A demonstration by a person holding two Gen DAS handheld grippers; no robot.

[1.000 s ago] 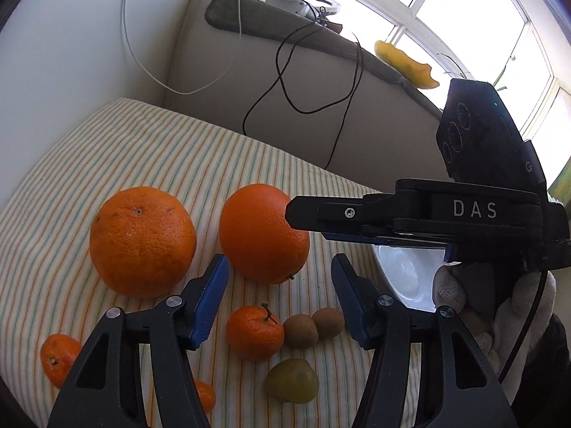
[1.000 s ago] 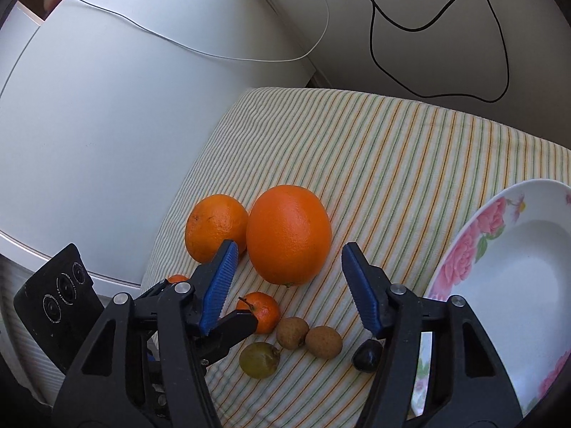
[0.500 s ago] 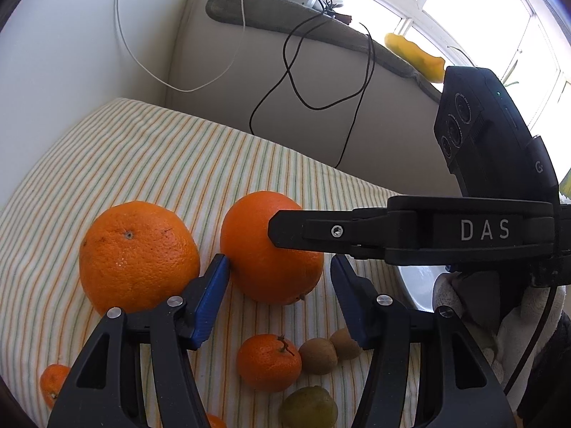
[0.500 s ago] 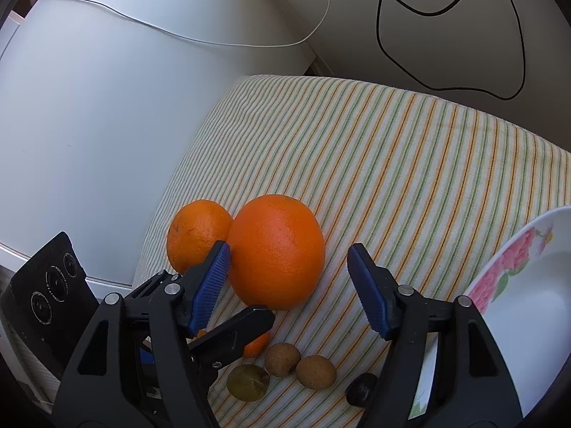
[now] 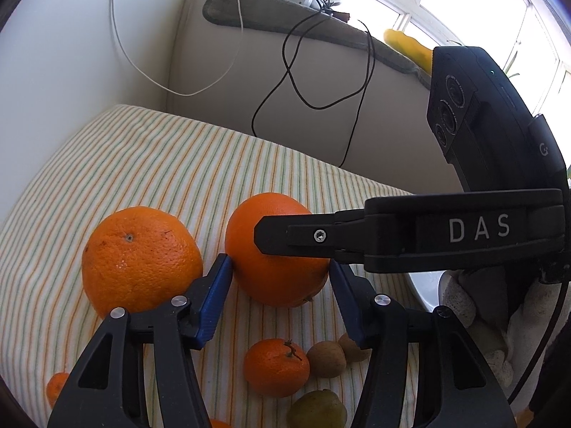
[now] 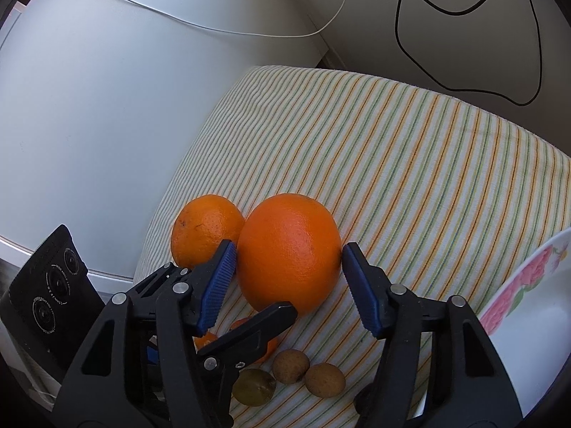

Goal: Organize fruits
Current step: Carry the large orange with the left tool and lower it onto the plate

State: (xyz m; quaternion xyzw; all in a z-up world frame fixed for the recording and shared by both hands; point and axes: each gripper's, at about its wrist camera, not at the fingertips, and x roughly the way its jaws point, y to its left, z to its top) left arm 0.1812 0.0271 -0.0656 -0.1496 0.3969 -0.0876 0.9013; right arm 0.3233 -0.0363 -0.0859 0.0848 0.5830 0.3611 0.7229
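The right gripper (image 6: 288, 278) straddles the large orange (image 6: 289, 252); its jaws are closing, and the blue pads (image 6: 218, 285) sit right at the fruit's two sides, though firm pressing cannot be told. The left gripper (image 5: 280, 301) is spread, with the same large orange (image 5: 276, 249) just ahead of its tips and nothing pinched. A second orange (image 6: 205, 230) touches the large one on its left.

Everything rests on a striped cloth (image 6: 410, 164) beside a white wall, with a black cable (image 6: 464, 35) hanging behind.

Nearer the camera lie a mandarin (image 5: 275, 366), a greenish fruit (image 6: 254, 391) and two small brown fruits (image 6: 291, 365). A flowered plate (image 6: 517, 285) sits at the right edge. The left gripper's finger crosses in front of the large orange in the right wrist view.
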